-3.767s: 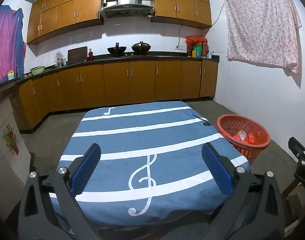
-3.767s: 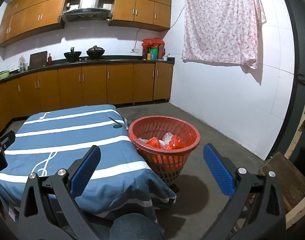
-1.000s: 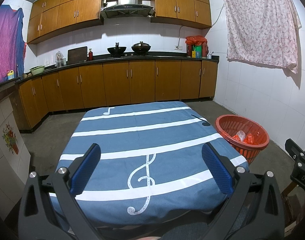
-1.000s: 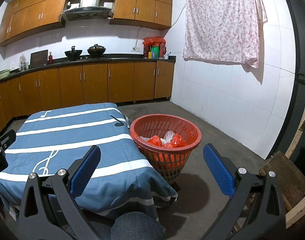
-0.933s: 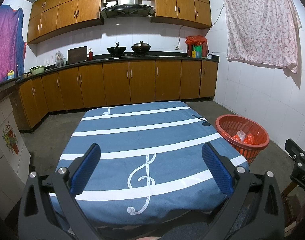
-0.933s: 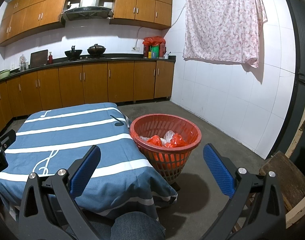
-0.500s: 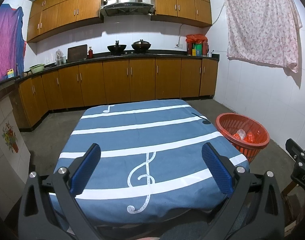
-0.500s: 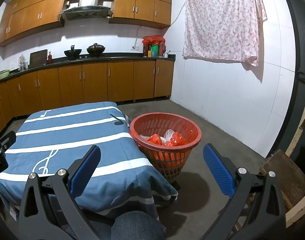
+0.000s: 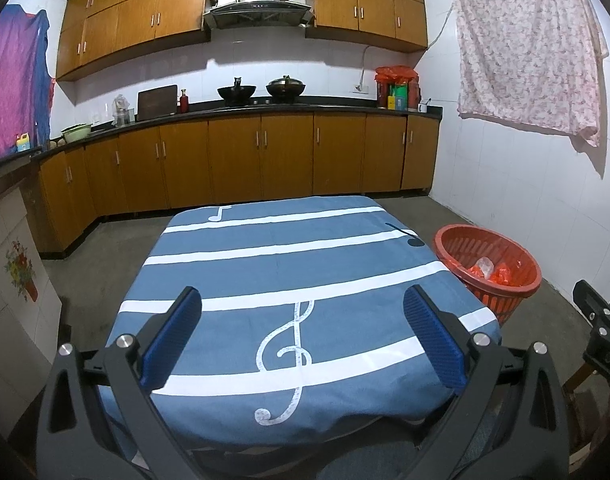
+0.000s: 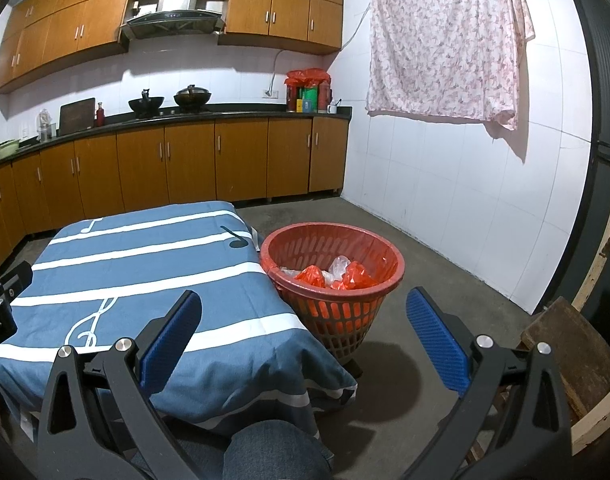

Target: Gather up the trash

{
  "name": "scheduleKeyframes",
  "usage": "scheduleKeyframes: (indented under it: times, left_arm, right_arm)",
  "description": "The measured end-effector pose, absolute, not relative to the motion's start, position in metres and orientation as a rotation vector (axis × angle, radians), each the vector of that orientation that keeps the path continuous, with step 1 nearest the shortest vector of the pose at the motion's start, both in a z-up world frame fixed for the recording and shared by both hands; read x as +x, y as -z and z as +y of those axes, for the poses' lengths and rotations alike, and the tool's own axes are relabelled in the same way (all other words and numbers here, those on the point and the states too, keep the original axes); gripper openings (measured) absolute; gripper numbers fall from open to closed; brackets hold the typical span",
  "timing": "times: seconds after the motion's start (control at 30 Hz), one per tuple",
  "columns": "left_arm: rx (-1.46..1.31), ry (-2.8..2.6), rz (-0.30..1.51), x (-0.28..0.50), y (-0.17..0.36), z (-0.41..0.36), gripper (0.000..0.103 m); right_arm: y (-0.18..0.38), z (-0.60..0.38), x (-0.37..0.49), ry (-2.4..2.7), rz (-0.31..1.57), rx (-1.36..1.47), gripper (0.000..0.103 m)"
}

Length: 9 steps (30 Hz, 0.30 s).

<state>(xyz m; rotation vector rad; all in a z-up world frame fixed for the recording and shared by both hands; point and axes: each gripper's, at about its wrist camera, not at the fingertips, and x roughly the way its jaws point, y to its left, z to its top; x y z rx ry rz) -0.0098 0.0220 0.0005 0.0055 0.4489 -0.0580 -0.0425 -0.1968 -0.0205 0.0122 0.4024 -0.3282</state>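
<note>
Trash lies already inside the red basket: crumpled orange-red bags and some clear plastic, heaped at the bottom. The basket stands on the concrete floor, just beside the right edge of the surface, whose blue cloth with white stripes and music notes carries nothing that I can see. So I judge the collecting is at its end, or the person looks for more pieces. The left gripper hovers over the near edge of the cloth, jaws wide apart and empty. The right gripper is wide and empty too, pointing between cloth and basket. A next move needs first a new piece of trash; none shows. A knee sits low in the right view, a wooden stool at the right, kitchen cabinets well behind.
</note>
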Motion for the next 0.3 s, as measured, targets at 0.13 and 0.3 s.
scheduleKeyframes:
  times: [0.13, 0.3]
  left_arm:
    - [0.003, 0.058, 0.452, -0.0085, -0.002, 0.0225, 0.099]
    - [0.006, 0.06, 0.452, -0.0079, -0.0029, 0.0222, 0.099]
  right_arm:
    - [0.0221, -0.1969, -0.0413, 0.328, 0.403, 0.013, 0.101]
    - [0.0225, -0.1971, -0.041, 0.328, 0.405, 0.013, 0.101]
